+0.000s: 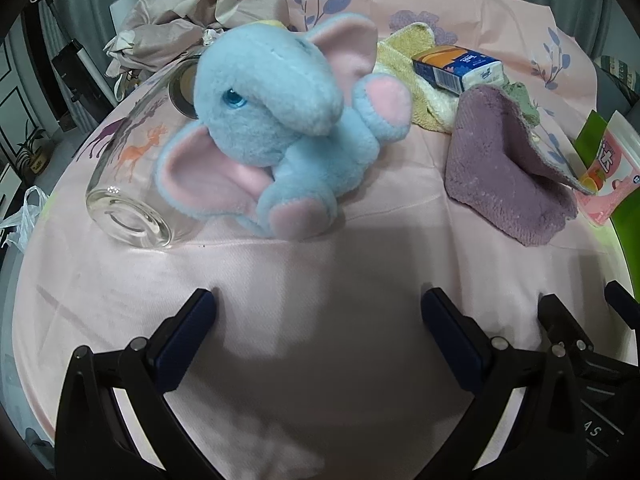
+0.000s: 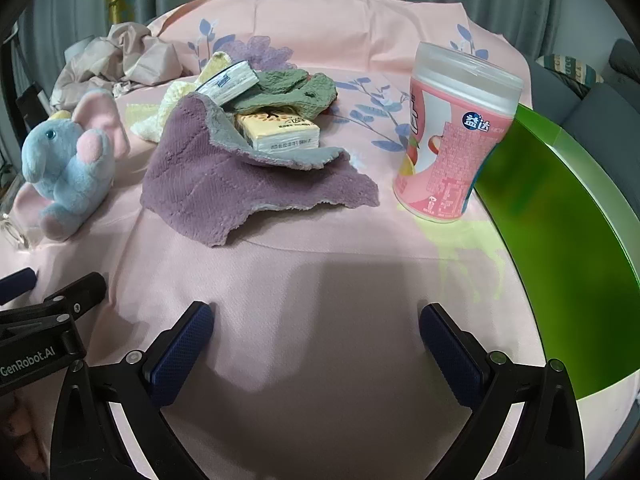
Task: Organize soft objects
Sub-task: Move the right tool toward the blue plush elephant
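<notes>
Both grippers released, nothing between the jaws: left gripper [image 1: 318,312] and right gripper [image 2: 316,324] hover over the pink sheet [image 1: 320,264]. Blue elephant toy [image 1: 280,128] sits upright against a glass [image 1: 132,184] lying on its side. Purple cloth [image 2: 224,184] is draped over a yellow tissue pack [image 2: 280,132], with green cloth [image 2: 296,90] and blue tissue pack [image 1: 458,68] behind. Pink canister [image 2: 452,136] stands right, beside a green box [image 2: 560,232].

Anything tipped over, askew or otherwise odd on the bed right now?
Yes. The glass jar lies on its side behind the plush elephant, which leans against it. The purple cloth is crumpled and half draped over a yellow tissue pack. The pink canister stands upright.
</notes>
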{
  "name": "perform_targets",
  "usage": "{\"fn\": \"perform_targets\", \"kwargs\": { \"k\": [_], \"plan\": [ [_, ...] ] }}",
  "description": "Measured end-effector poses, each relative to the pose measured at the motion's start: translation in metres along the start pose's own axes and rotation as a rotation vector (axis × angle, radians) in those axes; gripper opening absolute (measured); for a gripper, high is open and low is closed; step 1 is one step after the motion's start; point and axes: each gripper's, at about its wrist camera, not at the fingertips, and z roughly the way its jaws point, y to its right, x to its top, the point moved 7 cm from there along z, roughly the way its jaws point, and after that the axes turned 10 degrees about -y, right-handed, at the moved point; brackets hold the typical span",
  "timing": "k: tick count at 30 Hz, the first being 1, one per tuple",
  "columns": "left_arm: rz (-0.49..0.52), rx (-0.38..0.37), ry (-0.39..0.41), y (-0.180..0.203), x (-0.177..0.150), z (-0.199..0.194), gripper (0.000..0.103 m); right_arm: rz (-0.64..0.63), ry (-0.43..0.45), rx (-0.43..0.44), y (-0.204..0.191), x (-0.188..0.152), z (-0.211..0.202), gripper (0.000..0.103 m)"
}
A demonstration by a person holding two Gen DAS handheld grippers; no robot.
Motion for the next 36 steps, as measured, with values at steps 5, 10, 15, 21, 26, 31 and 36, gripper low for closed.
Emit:
{"fn": "perform_targets", "kwargs": {
  "k": [5, 10, 15, 21, 26, 31, 36],
  "plan": [
    [0.024, -0.037, -0.042, 0.0, 0.001, -0.002, 0.102, 0.004, -0.015, 0.009, -0.001, 0.001, -0.001, 0.103],
    [0.028, -0.07, -0.059, -0.005, -0.002, -0.008, 0.101, 0.004, -0.016, 0.016, 0.001, 0.002, 0.0, 0.103],
    [-0.004, -0.142, -0.038, -0.002, -0.005, -0.021, 0.099, 0.005, -0.006, 0.029, 0.003, 0.001, 0.0, 0.103],
    [0.001, -0.114, 0.075, -0.001, 0.001, -0.041, 0.094, 0.006, 0.0, 0.037, 0.003, 0.001, -0.001, 0.103],
    [-0.035, -0.139, 0.1, -0.008, 0.011, -0.05, 0.089, 0.007, -0.001, 0.037, 0.003, 0.001, -0.002, 0.103],
    [-0.046, -0.162, 0.146, -0.011, 0.014, -0.061, 0.081, 0.005, -0.003, 0.034, 0.003, 0.001, -0.002, 0.103],
    [-0.062, -0.191, 0.147, -0.016, 0.014, -0.065, 0.073, 0.0, -0.007, 0.024, 0.002, 0.001, -0.002, 0.103]
  ]
}}
